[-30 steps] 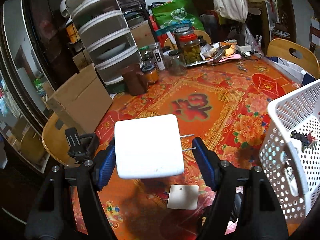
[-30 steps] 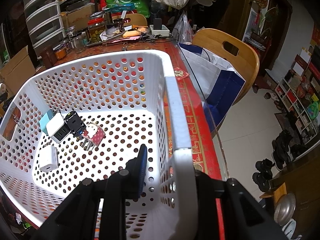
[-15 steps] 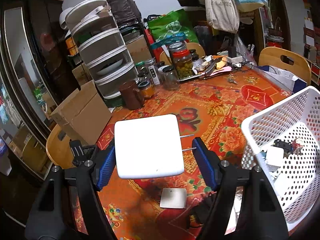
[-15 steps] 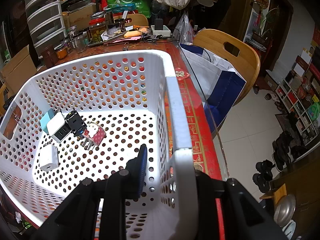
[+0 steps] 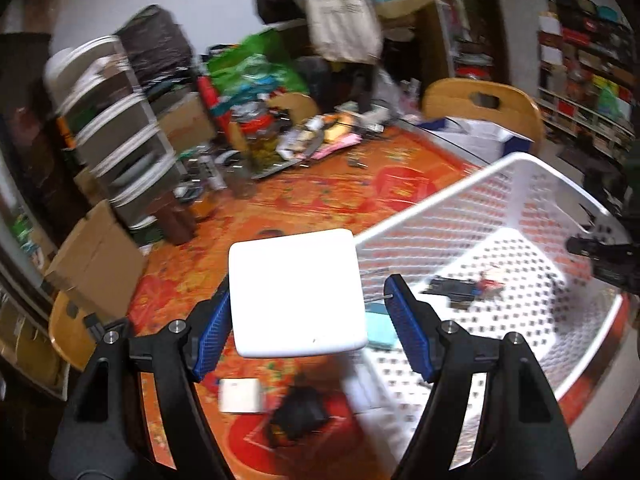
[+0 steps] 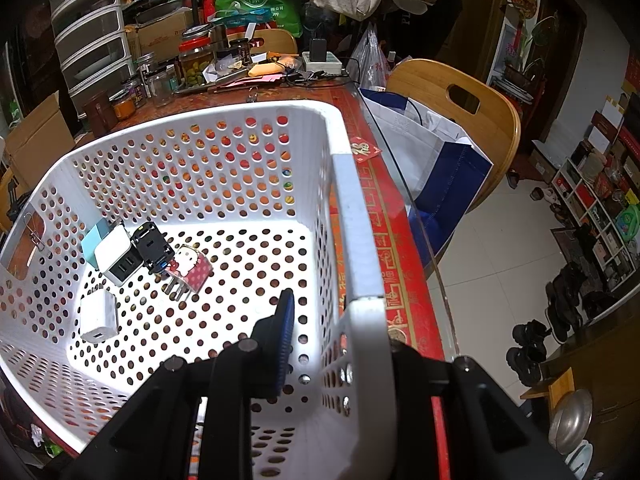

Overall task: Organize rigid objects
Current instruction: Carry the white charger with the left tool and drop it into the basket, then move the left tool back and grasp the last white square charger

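Now the left tool [image 5: 308, 312], clenched on the white power adapter [image 5: 297, 293], has swung from over the counter [image 5: 320, 200] to the white perforated basket [image 6: 352, 216], whose rim the right tool [image 6: 340, 344] grips, so release looks near.

The basket [image 6: 352, 216] is white plastic, full of round holes, with a smooth, slightly glossy rim. The white charger [image 5: 298, 292] looks like smooth matt plastic, and two thin metal pins come out of its side. The tablecloth [image 5: 320, 200] is shiny under a glass sheet; the chair [image 6: 452, 92] is smooth pale wood.
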`<control>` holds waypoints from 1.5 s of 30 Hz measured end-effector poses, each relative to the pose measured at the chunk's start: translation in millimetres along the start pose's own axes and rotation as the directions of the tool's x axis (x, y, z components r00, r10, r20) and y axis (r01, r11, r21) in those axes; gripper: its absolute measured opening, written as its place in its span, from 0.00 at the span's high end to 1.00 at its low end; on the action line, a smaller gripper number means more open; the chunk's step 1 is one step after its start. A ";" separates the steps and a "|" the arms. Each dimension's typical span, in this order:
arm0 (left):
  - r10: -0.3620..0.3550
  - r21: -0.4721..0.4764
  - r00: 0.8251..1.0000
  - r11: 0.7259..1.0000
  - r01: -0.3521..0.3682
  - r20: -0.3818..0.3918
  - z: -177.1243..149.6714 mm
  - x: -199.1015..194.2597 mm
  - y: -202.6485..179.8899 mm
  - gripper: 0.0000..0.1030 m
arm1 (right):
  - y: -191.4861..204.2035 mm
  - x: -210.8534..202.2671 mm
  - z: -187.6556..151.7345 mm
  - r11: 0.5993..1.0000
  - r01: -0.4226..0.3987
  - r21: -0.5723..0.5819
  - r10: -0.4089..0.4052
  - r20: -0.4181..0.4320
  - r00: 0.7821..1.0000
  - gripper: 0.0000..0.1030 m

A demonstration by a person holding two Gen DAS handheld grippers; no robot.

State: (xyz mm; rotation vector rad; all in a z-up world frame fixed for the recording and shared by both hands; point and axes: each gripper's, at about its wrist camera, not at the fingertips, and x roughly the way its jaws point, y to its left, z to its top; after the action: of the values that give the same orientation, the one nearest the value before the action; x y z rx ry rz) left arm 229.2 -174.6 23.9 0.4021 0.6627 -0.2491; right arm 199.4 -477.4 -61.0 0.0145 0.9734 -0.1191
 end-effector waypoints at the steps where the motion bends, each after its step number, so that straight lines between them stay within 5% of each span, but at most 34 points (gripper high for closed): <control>1: -0.019 0.016 1.000 1.000 0.020 -0.009 2.2 1.7 -10.2 0.31 | 0.0 0.1 0.2 1.000 0.000 0.001 0.000 0.000 1.000 0.76; 7: -0.096 0.095 0.986 0.989 0.109 -0.134 12.7 40.4 -68.5 0.31 | 1.2 -1.0 2.2 1.000 -0.009 0.005 0.009 0.004 1.000 0.76; 17: -0.225 0.145 0.866 0.937 0.318 -0.447 15.0 107.3 -127.4 0.31 | 0.3 -0.1 2.8 1.000 -0.017 0.004 0.017 0.003 1.000 0.75; 23: -0.216 0.170 0.827 0.923 0.347 -0.519 8.1 120.4 -137.9 0.31 | 0.0 0.3 2.3 1.000 -0.018 0.003 0.018 0.003 1.000 0.75; 26: -0.220 0.176 0.830 0.919 0.352 -0.512 8.0 118.5 -138.3 0.21 | 0.6 0.9 2.3 1.000 -0.018 0.002 0.018 0.000 1.000 0.74; 31: -0.281 0.129 0.878 0.927 0.353 -0.387 13.6 84.9 -109.1 0.17 | 1.6 2.2 1.9 1.000 -0.016 0.000 0.016 -0.009 1.000 0.74; 34: -0.317 0.062 0.917 0.938 0.340 -0.241 9.6 41.2 -48.9 0.13 | 0.8 2.9 0.8 1.000 -0.017 0.007 0.017 -0.009 1.000 0.74; 36: -0.276 -0.011 0.951 0.961 0.277 -0.142 -5.1 16.6 8.1 0.00 | 0.5 2.8 0.1 1.000 -0.015 0.003 0.015 -0.009 1.000 0.74; 38: -0.189 -0.091 0.977 0.979 0.181 -0.095 -31.3 8.8 63.5 0.00 | 1.0 3.0 0.6 1.000 -0.010 -0.002 0.009 -0.009 1.000 0.74; 40: -0.110 -0.174 0.982 0.981 0.082 -0.155 -61.9 25.5 106.4 0.00 | 0.7 2.6 0.5 1.000 -0.008 0.000 0.008 -0.005 1.000 0.74; 45: -0.097 -0.370 0.937 0.928 -0.036 -0.337 -139.4 94.5 178.6 0.01 | 0.1 0.9 -0.5 1.000 -0.007 0.004 0.007 0.010 1.000 0.74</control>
State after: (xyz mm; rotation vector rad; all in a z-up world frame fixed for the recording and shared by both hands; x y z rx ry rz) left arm 287.6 36.9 -86.1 0.0673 1.0478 -0.0756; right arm 199.4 -477.4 -62.0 0.0206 0.9635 -0.1146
